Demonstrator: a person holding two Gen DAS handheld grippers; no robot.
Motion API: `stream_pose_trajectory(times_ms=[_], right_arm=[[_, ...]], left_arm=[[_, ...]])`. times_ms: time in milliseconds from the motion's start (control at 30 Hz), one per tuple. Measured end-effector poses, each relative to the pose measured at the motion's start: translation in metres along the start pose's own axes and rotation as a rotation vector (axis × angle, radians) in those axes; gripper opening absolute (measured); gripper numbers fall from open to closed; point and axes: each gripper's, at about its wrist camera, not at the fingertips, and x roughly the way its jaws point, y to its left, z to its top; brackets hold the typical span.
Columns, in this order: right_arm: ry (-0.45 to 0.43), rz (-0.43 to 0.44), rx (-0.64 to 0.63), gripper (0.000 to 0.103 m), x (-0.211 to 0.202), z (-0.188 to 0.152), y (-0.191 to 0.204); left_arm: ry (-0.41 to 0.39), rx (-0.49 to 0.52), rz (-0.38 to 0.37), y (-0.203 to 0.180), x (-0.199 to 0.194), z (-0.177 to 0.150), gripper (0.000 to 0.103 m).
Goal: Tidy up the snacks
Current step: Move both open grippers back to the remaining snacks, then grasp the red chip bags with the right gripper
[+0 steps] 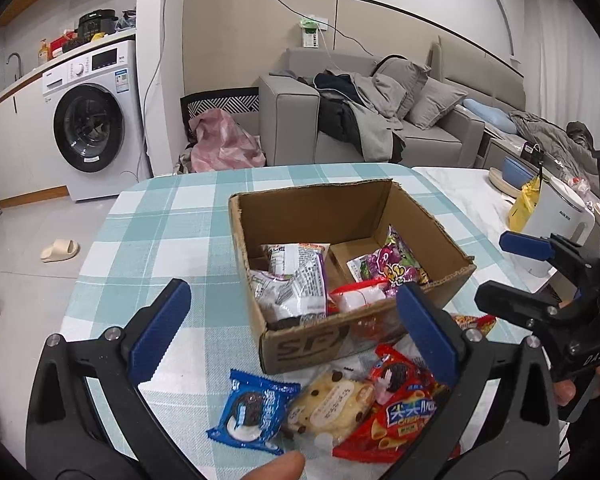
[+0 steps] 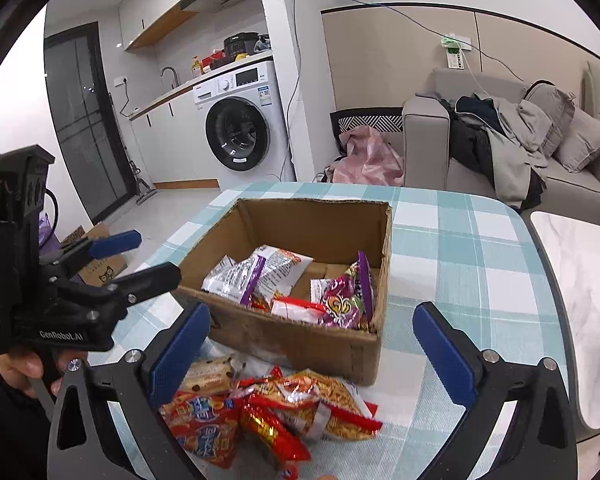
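An open cardboard box (image 1: 300, 348) (image 2: 300, 340) stands on the checked tablecloth and holds several snack packets, among them a purple one (image 1: 388, 264) (image 2: 344, 300). In front of it lie loose snacks: a blue Oreo packet (image 1: 252, 412), a chocolate-chip bun (image 1: 332, 404) and red snack bags (image 1: 400, 420) (image 2: 204, 428). My left gripper (image 1: 296, 332) is open and empty above the loose snacks. My right gripper (image 2: 312, 348) is open and empty above the red bags; it also shows in the left wrist view (image 1: 500, 268).
A white kettle (image 1: 556, 220) and a yellow bag (image 1: 524, 204) stand on the marble table (image 2: 580, 280) at the right. A washing machine (image 1: 92, 120) and a grey sofa (image 1: 380, 120) with clothes stand beyond the table.
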Motion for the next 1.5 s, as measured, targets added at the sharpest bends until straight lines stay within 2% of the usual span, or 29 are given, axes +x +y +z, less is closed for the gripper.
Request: stream_pose_trajectory(times_ms=[600,833,1500], right_arm=[[0.013,0.007,0.023,0.103,-0.022,-0.044,-0.003],[0.036,0.004,0.025,0.103,-0.02,-0.059,-0.003],[0.163,-0.013,0.075,0.103,0.015,-0.093,-0.003]], left_arm=[[0.013,-0.01,0.094,0.014,-0.04,-0.051,0.102],[0.024,-0.027,0.104,0.023,-0.046,-0.072,0.102],[0.12,-0.035,0.112,0.032,-0.015,-0.103,0.102]])
